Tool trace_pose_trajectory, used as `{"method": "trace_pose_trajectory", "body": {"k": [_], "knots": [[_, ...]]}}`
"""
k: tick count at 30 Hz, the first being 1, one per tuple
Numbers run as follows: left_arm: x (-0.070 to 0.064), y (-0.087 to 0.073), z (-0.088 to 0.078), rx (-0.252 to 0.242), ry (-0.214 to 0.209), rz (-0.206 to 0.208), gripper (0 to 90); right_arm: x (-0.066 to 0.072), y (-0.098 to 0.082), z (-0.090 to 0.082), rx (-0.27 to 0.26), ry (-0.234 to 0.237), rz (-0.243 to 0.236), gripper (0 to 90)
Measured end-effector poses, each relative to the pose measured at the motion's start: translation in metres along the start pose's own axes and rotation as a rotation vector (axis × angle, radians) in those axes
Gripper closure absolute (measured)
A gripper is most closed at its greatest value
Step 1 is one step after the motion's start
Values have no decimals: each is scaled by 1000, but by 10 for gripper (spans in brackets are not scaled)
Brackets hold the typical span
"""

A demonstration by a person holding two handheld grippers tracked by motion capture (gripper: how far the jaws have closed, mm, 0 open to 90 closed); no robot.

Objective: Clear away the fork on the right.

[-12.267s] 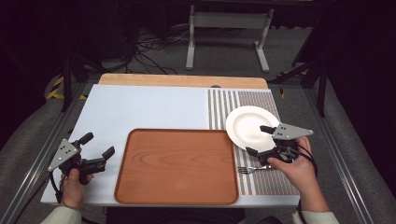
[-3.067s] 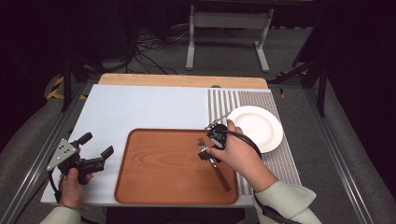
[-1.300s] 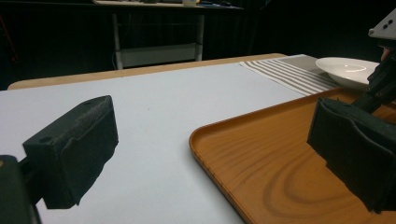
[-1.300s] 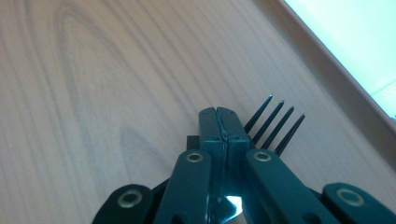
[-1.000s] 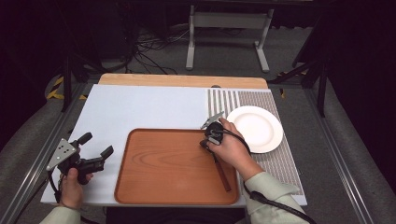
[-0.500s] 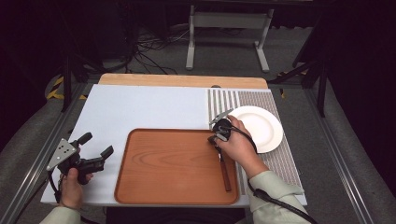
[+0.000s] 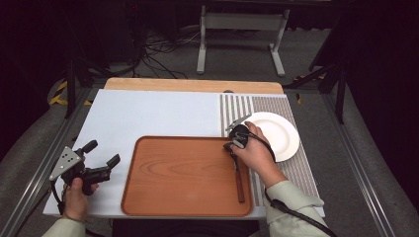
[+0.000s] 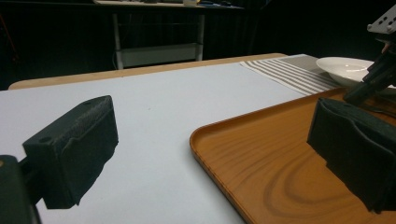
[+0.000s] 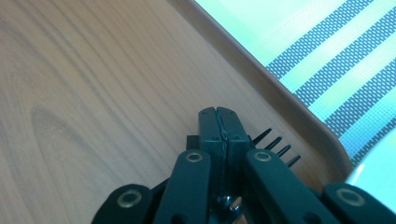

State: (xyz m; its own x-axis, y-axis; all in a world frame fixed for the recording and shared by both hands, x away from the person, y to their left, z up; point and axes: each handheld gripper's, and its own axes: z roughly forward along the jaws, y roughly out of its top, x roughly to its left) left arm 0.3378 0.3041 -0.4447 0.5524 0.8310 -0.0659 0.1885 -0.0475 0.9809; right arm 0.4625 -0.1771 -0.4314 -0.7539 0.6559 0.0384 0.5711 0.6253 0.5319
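A fork with a brown handle (image 7: 239, 178) lies along the right side of the wooden tray (image 7: 173, 173), its head under my right gripper (image 7: 230, 146). That gripper is shut on the fork's neck. In the right gripper view the jaws of the right gripper (image 9: 218, 122) are pressed together, and the fork's tines (image 9: 276, 142) stick out to the right, low over the tray (image 9: 93, 84) near its rim. My left gripper (image 7: 102, 153) rests open on the white table left of the tray, nothing between its pads (image 8: 74, 149).
A white plate (image 7: 279, 136) sits on the striped placemat (image 7: 237, 106) just right of the right hand. The plate (image 8: 345, 70) lies beyond the tray (image 8: 271, 158) in the left gripper view. White tabletop (image 7: 158, 113) lies behind the tray.
The right hand has shifted a little to the right with the fork, toward the tray's right rim and the plate. The left gripper has stayed put.
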Motion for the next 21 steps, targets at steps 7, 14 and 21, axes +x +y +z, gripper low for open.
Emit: {"method": "trace_pose_trajectory", "body": {"k": [7,14,21], "knots": [[0,0,-1,-1,5,0,26,-3,-2,-2,-1,-7,2,889],[0,-1,-4,-3,11,0,26,-3,-3,-4,-18,-4,10,826],[-1,0,-9,-5,19,3,26,5,5,-17,-85,18,-23,537]]}}
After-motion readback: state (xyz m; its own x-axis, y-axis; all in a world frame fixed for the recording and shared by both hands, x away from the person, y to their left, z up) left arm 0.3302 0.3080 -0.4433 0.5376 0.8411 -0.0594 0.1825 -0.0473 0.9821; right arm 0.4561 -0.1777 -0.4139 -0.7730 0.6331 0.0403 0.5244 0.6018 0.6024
